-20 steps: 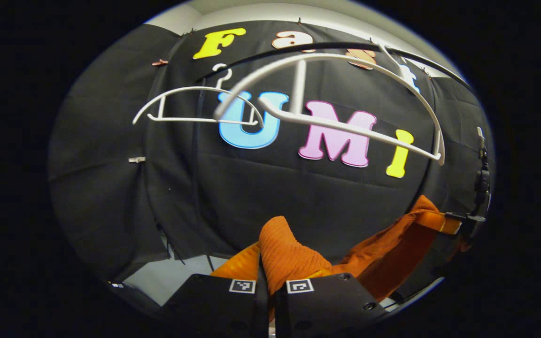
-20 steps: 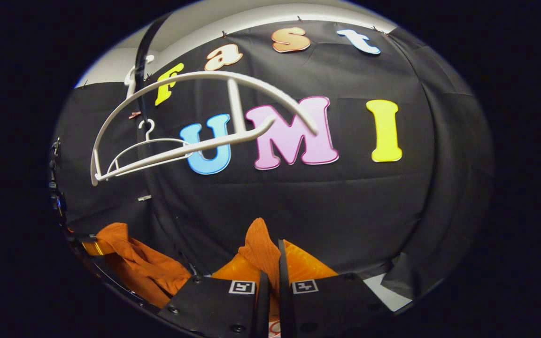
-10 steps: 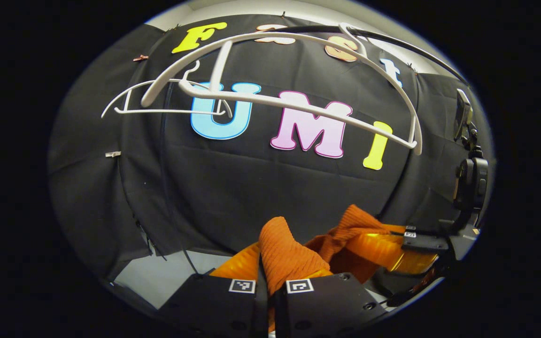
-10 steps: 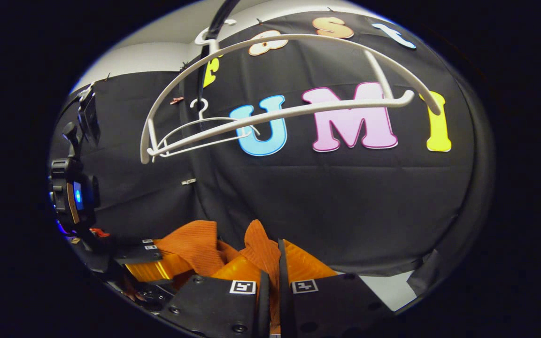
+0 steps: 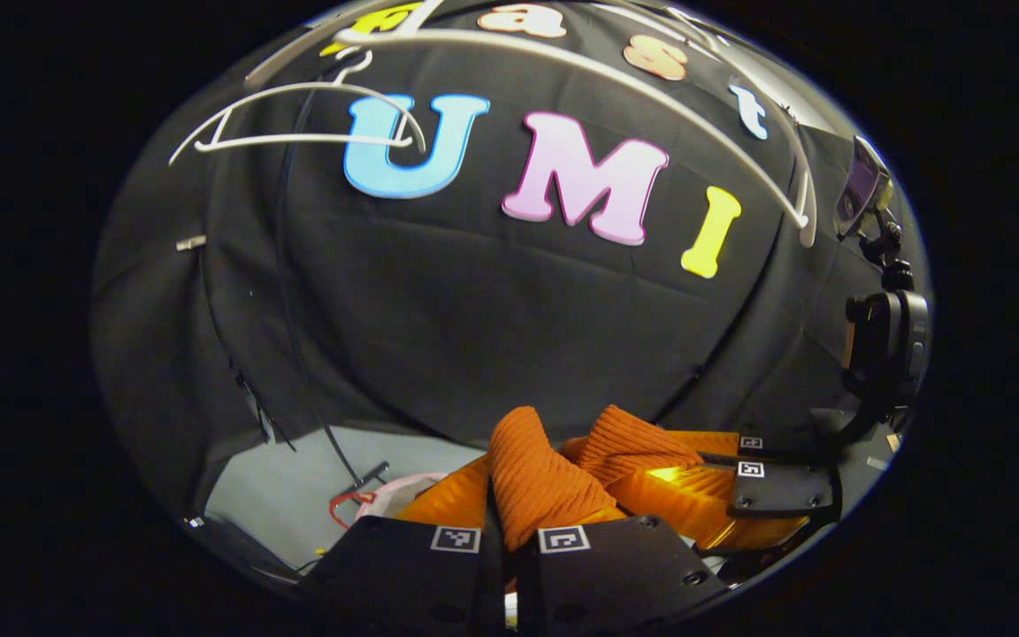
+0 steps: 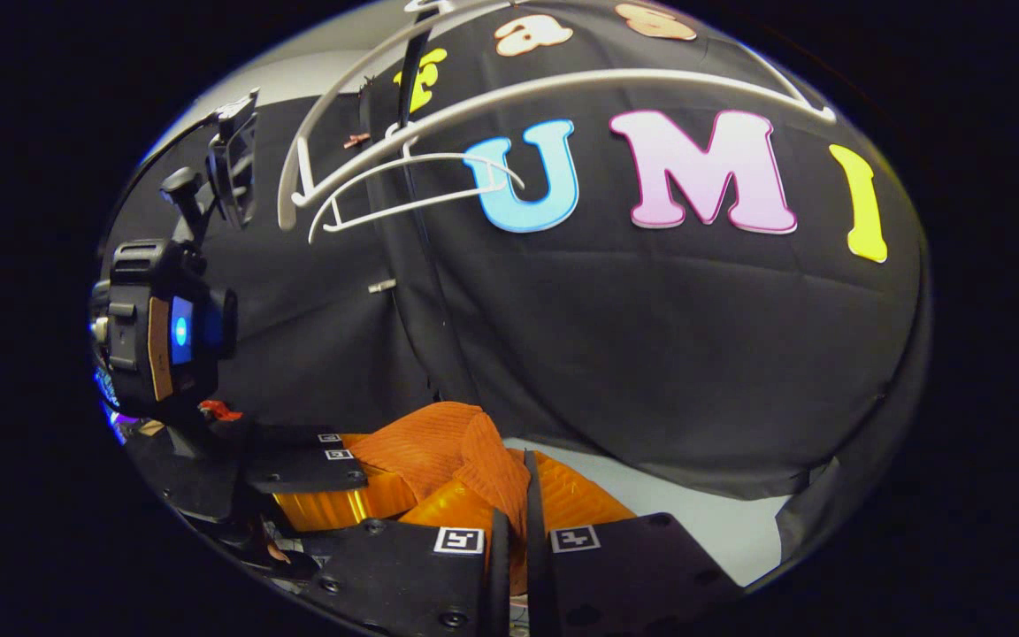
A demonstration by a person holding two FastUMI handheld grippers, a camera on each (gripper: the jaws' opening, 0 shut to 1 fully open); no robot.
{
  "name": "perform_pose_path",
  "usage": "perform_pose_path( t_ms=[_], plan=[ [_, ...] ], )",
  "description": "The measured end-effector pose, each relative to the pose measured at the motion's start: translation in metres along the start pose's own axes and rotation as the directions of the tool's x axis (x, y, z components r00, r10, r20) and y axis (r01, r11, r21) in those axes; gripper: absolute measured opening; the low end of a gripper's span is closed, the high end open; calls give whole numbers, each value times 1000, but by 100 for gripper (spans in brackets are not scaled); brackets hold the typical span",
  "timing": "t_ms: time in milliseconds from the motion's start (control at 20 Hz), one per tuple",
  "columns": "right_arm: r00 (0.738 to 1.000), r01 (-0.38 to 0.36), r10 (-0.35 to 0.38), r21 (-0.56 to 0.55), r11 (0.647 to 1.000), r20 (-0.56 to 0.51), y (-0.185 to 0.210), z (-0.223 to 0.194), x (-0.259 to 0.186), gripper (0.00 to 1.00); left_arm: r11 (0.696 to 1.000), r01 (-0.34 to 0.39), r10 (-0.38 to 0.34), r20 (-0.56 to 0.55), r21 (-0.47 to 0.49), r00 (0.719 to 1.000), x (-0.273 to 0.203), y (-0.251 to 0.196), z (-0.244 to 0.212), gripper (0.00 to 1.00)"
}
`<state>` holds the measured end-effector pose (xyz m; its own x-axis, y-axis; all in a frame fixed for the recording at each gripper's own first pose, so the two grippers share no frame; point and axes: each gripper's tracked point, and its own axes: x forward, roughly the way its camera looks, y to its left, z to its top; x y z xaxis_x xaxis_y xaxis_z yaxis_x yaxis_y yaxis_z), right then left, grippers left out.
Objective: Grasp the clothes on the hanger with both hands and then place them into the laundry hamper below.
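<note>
An orange ribbed garment (image 5: 532,464) bunches up between the fingers of my left gripper (image 5: 511,509), which is shut on it. The same orange garment (image 6: 465,451) is pinched in my right gripper (image 6: 509,504), also shut. The two grippers sit close side by side: the right gripper (image 5: 762,473) appears at lower right in the left gripper view, the left gripper (image 6: 319,460) at lower left in the right gripper view. A bare white hanger (image 5: 651,93) hangs overhead, also the white hanger (image 6: 563,87). A pale rounded rim (image 5: 399,491), possibly the hamper, lies below left.
A second, thinner white hanger (image 5: 297,115) hangs farther back on a black rail, also the thin hanger (image 6: 403,172). Pale floor (image 5: 297,495) lies under the black cloth wall. A red looped wire (image 5: 343,506) sits by the pale rim.
Both grippers have sunk lower with the garment and drawn closer together. The hangers have risen towards the top of both views. The pale rim has come into sight.
</note>
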<state>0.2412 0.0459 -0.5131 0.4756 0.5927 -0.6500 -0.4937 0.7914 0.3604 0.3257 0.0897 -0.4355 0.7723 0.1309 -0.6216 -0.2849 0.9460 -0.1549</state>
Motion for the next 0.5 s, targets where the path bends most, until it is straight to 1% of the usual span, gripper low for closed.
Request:
perform_pose_path(
  t_ms=[100,200,350,500],
  plan=[
    [999,-4,6,44,999,-53,-4,-18,4,13,1000,-17,16,-57,-19,998,1,-1,-8,10],
    [995,14,-7,70,997,-101,-4,-42,8,13,998,-24,16,-124,-58,992,8,-7,-20,10],
    [980,42,-32,49,998,-196,-7,-77,15,13,996,-69,54,-235,-55,970,14,-8,-43,10],
    [963,64,-40,82,995,-266,-9,-96,19,13,995,-89,69,-303,-55,951,18,-11,-53,10]
  ],
)
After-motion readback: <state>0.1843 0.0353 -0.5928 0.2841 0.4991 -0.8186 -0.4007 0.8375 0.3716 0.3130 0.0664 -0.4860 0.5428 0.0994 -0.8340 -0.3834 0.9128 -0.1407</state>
